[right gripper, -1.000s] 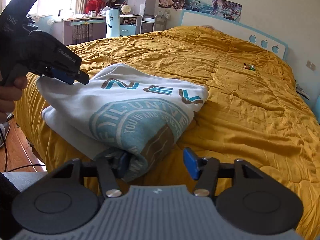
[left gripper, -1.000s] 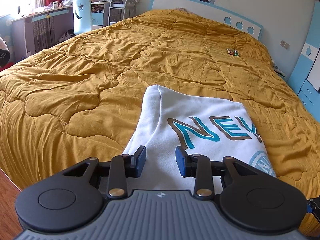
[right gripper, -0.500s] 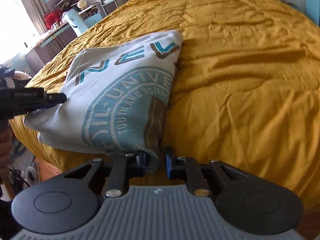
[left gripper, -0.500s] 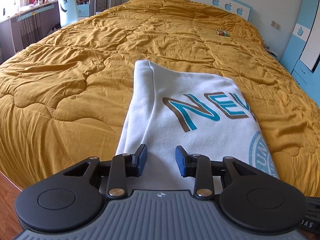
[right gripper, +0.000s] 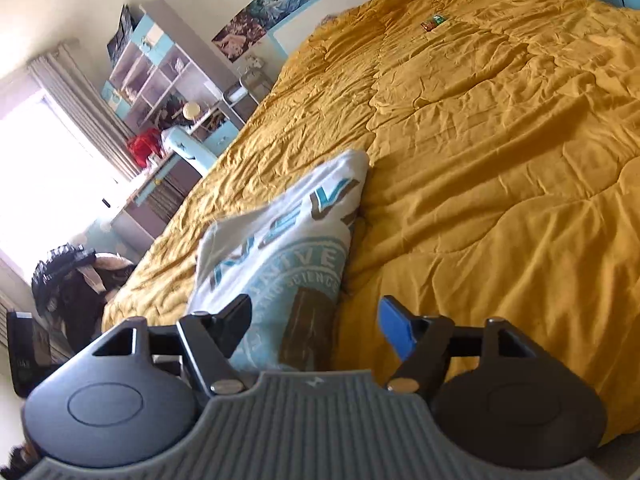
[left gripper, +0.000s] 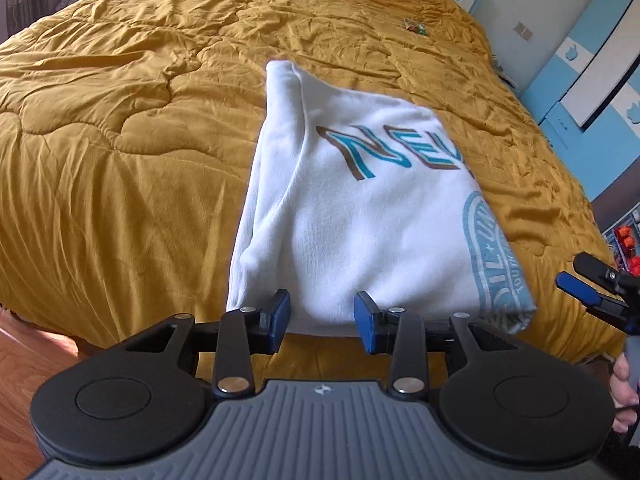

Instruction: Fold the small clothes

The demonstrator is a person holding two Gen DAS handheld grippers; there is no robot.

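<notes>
A folded white shirt (left gripper: 360,208) with teal and brown lettering lies near the front edge of the mustard quilt (left gripper: 120,120). My left gripper (left gripper: 322,318) is open and empty, its blue pads just short of the shirt's near edge. My right gripper (right gripper: 316,326) is open and empty, tilted, close over the shirt's printed corner (right gripper: 288,264). The right gripper also shows at the right edge of the left wrist view (left gripper: 592,286), beside the shirt's right corner.
The quilt covers a wide bed (right gripper: 500,140). A small colourful packet (left gripper: 414,28) lies far back on it. Blue cabinets (left gripper: 592,60) stand right of the bed. A desk, shelves and a chair (right gripper: 188,144) stand by the window. Wooden floor (left gripper: 36,356) lies below the bed edge.
My right gripper has opened, let go of the shirt's corner and rolled to the side. My left gripper stayed open and drew back a little, and the shirt now lies flat.
</notes>
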